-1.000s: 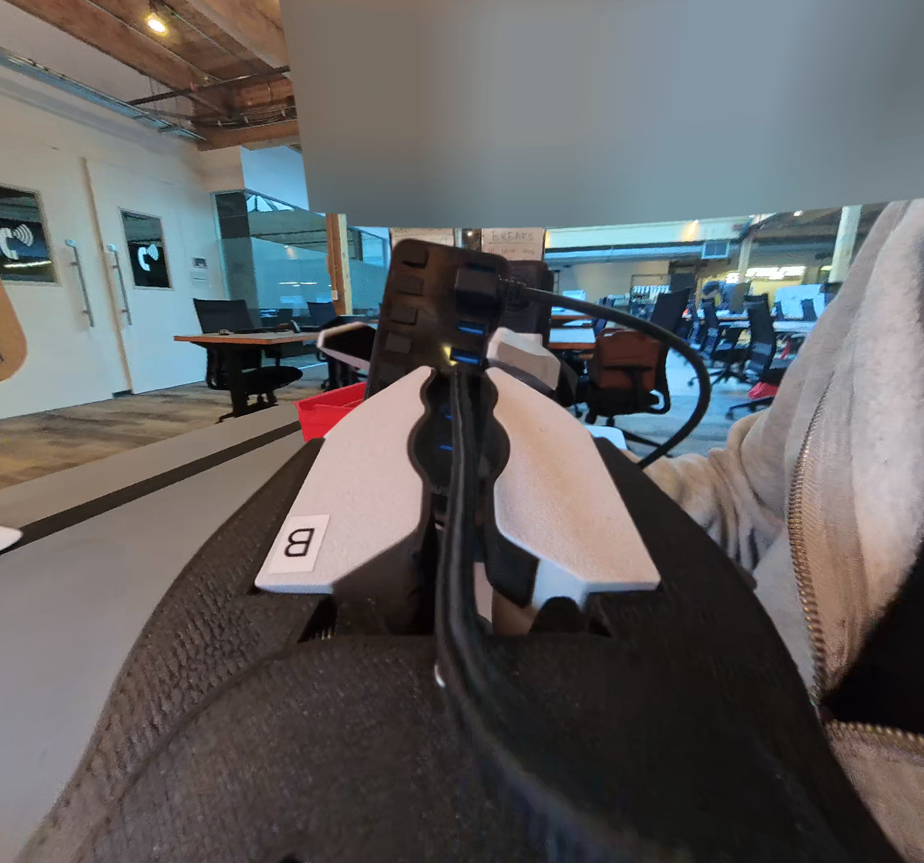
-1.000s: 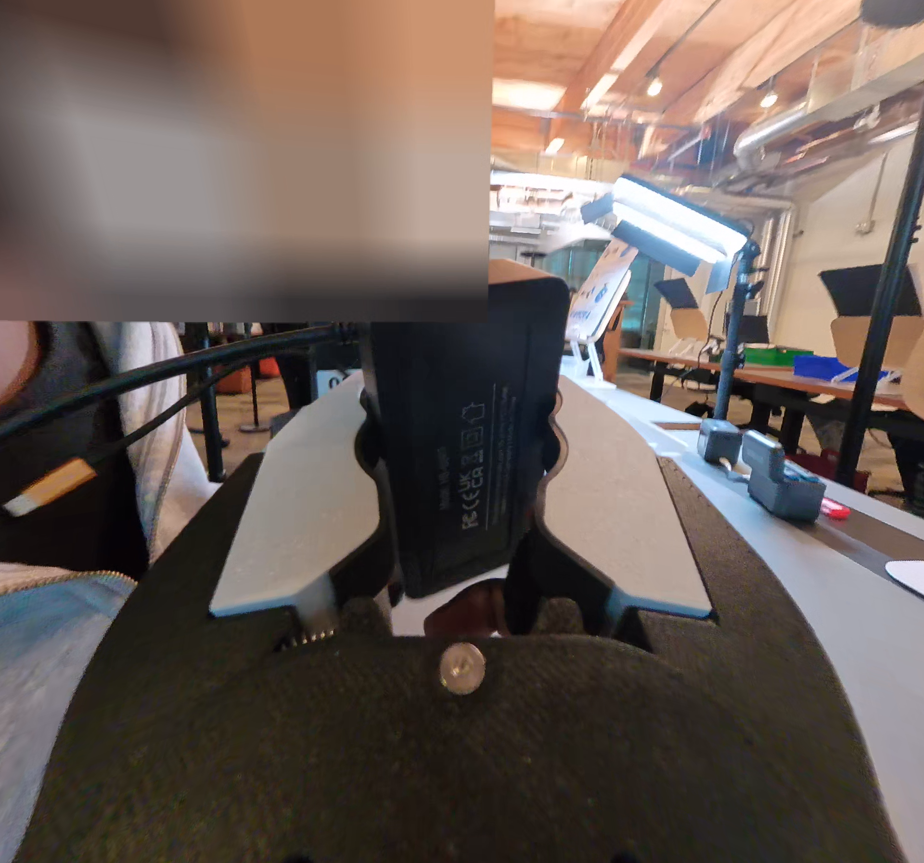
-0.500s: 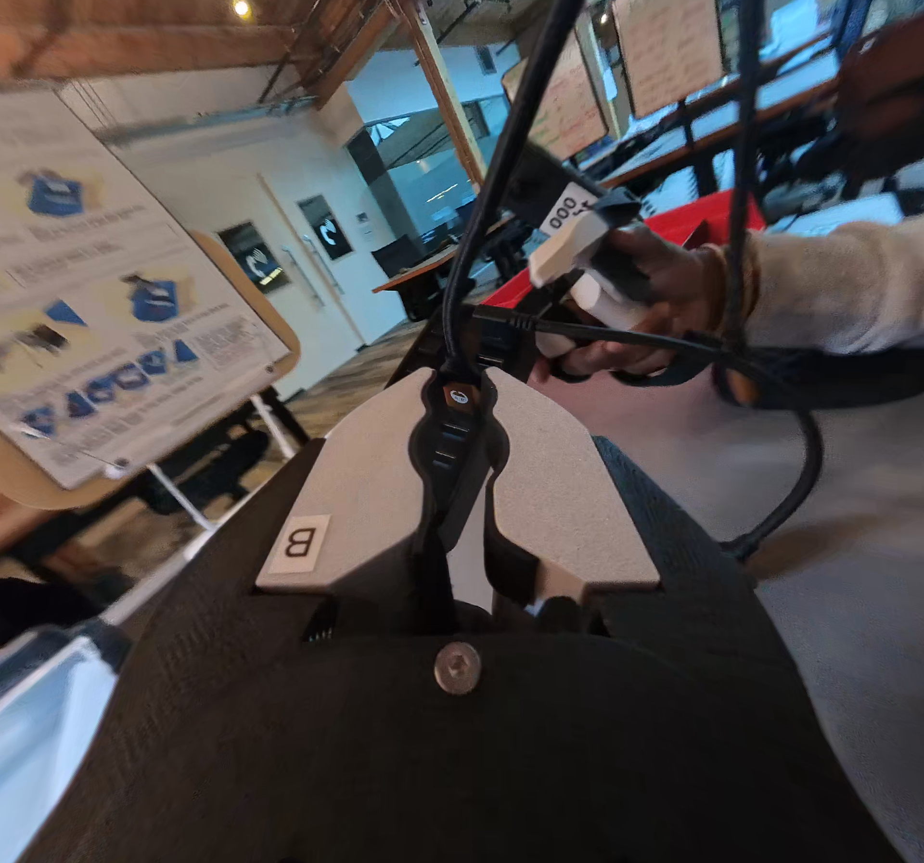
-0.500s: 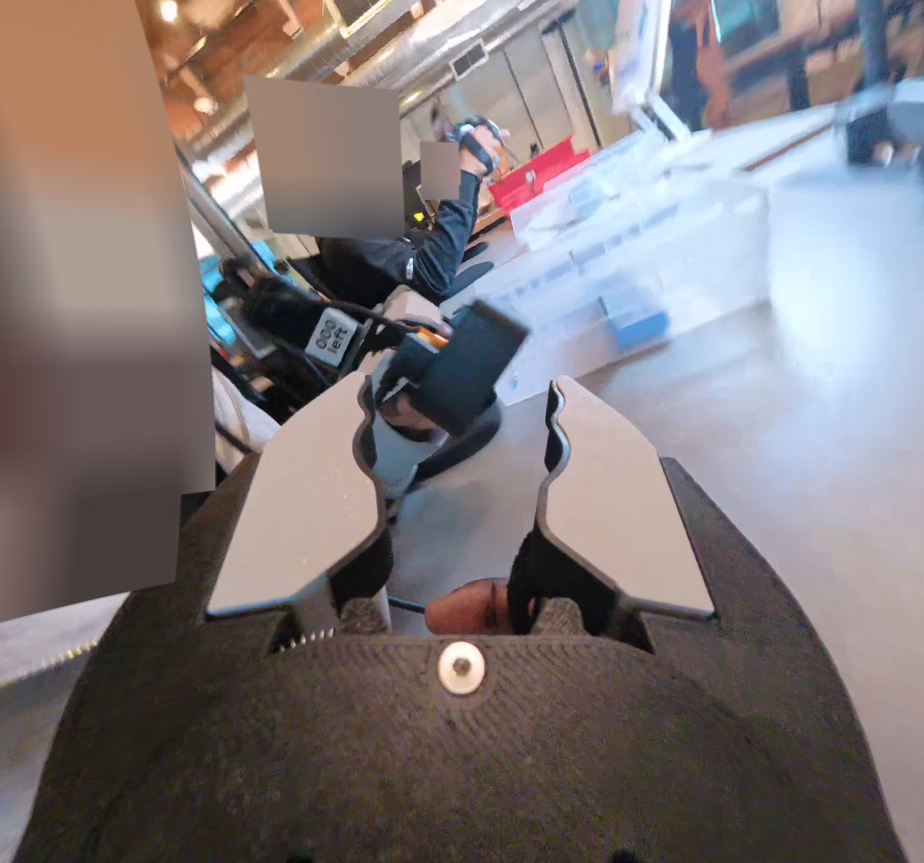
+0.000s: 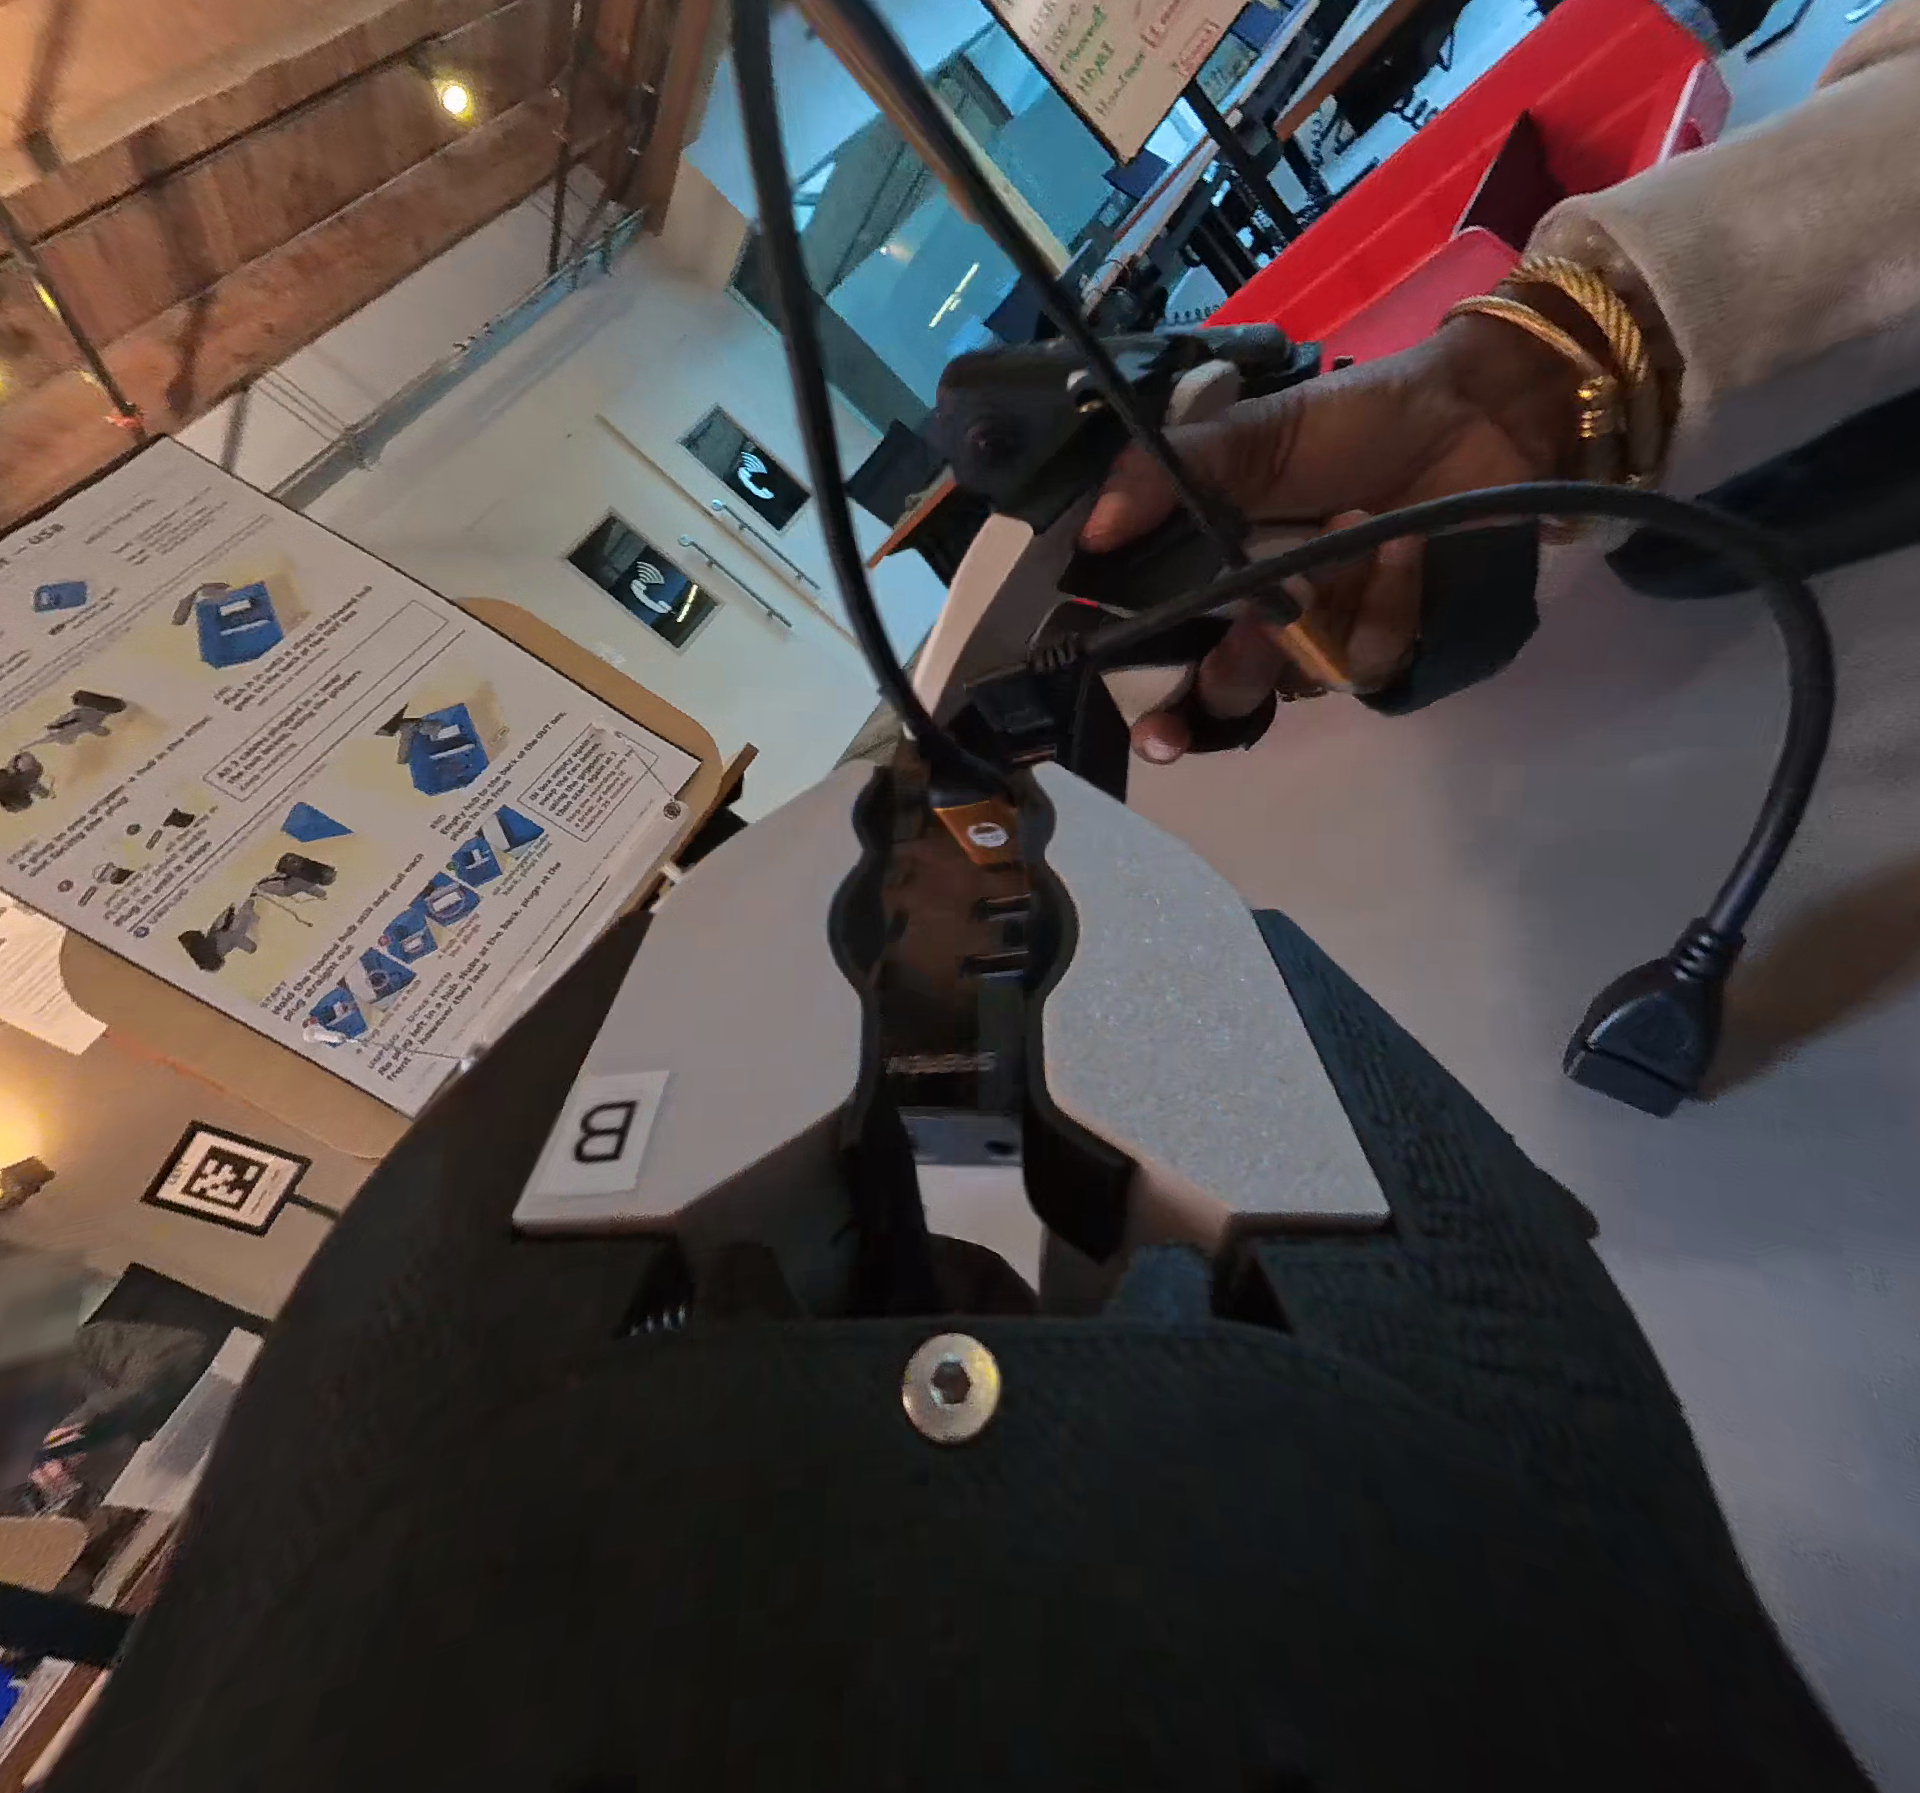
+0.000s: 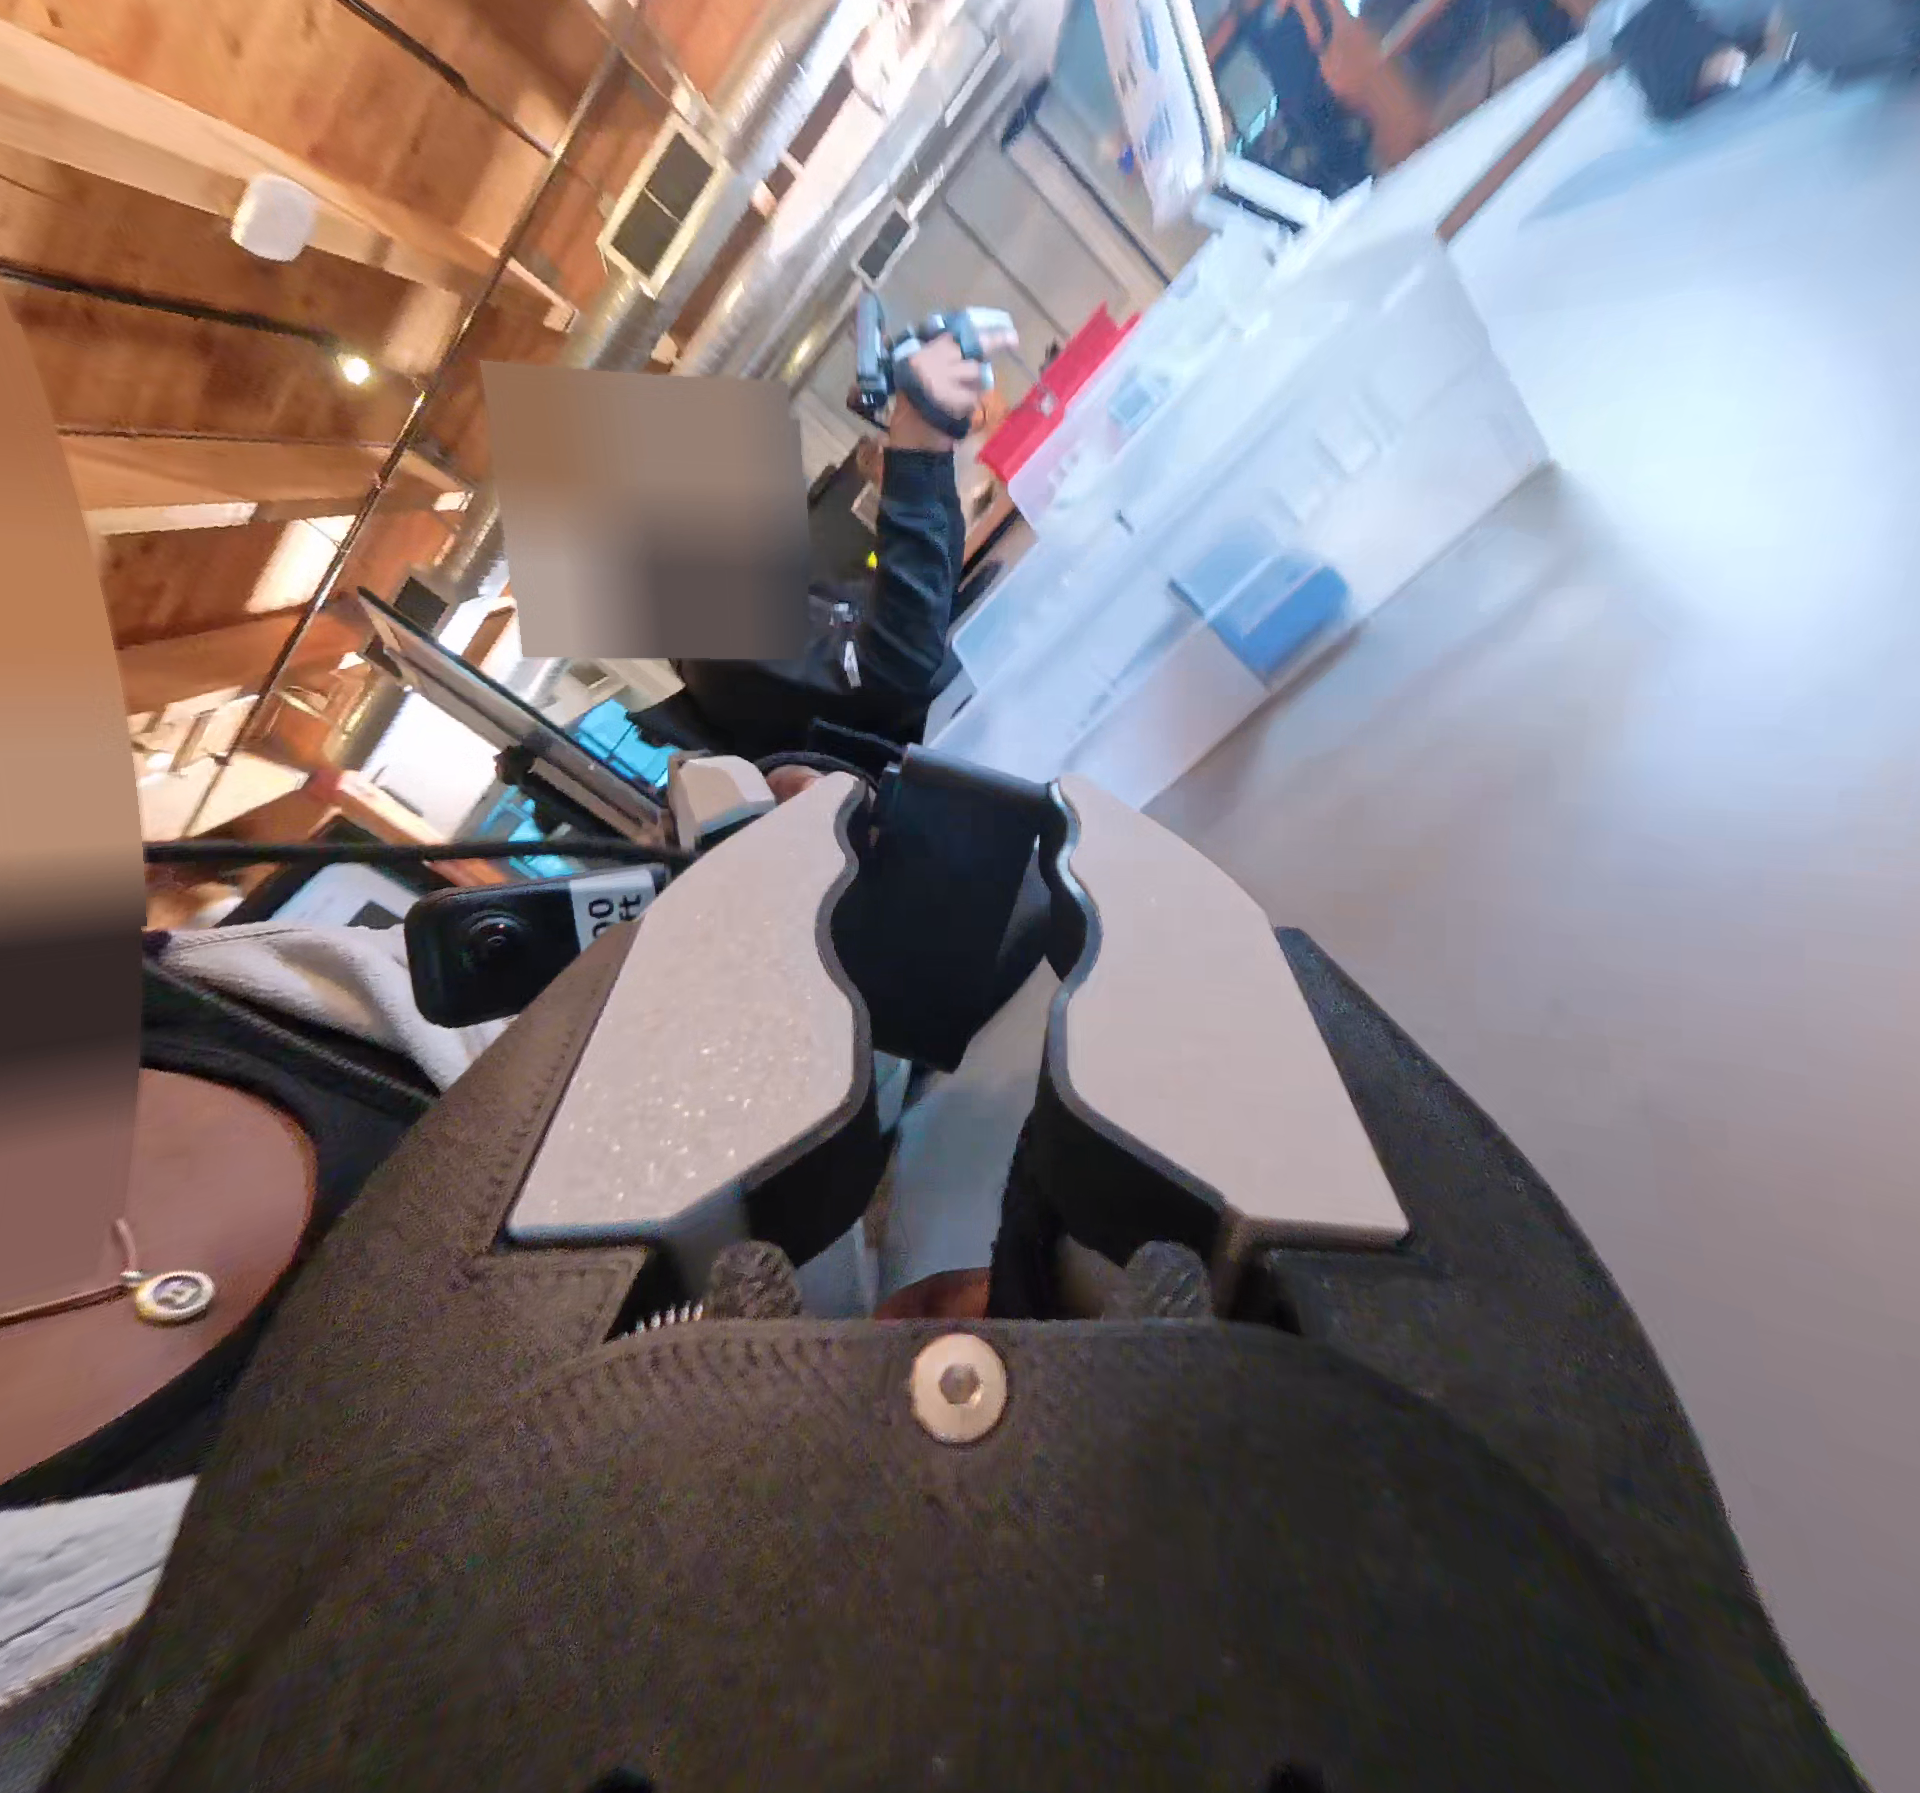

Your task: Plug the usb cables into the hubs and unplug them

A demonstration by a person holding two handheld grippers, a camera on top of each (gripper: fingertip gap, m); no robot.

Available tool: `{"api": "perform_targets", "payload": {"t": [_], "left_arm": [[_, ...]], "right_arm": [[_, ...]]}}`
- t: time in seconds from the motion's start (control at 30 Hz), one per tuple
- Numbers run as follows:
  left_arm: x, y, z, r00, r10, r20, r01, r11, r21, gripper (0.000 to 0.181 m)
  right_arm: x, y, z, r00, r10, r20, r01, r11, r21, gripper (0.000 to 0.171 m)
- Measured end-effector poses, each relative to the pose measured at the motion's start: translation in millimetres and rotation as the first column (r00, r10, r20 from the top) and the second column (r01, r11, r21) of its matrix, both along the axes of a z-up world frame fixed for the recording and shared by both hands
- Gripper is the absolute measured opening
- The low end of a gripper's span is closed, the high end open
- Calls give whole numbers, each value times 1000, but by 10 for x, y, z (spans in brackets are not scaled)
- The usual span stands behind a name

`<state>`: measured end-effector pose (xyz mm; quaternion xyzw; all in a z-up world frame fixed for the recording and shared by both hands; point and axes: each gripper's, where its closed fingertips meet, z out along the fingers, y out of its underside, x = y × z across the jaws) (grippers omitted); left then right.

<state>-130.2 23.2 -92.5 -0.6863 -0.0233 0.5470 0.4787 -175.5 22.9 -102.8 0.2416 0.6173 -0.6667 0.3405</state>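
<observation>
My left gripper (image 5: pixel 951 787) is shut on a black USB hub (image 5: pixel 997 964), which stands edge-on between its fingers with the ports showing. An orange-tipped plug (image 5: pixel 971 829) sits in the hub's far end, and its thin cable (image 5: pixel 790 289) loops upward. A black plug (image 5: pixel 1023 699) on a thick cable (image 5: pixel 1766 704) meets the hub's tip. My right gripper (image 6: pixel 956 793) has its fingers drawn in around the hub's far end (image 6: pixel 935 912). I cannot tell whether they grip it.
The thick cable's loose socket end (image 5: pixel 1647 1037) lies on the grey table (image 5: pixel 1455 1328). An instruction board (image 5: pixel 260 756) stands to the left and a red bin (image 5: pixel 1507 185) behind. Clear plastic boxes (image 6: pixel 1247 496) and another person's raised arm (image 6: pixel 914 538) are farther off. The left gripper's tips are roughly 5 cm from the right gripper's.
The right gripper let go of the hub, opened wide, then came back with its fingers narrowed around the hub's end. The left gripper kept the hub and tilted it.
</observation>
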Motion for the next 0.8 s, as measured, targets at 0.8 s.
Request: {"api": "perform_targets", "payload": {"t": [0.8], "left_arm": [[175,-1087,705,1000,-9,8,3,818,576,29]], "right_arm": [[-774,2284,2101,-93,-725,-683,752,399,-525,29]]}}
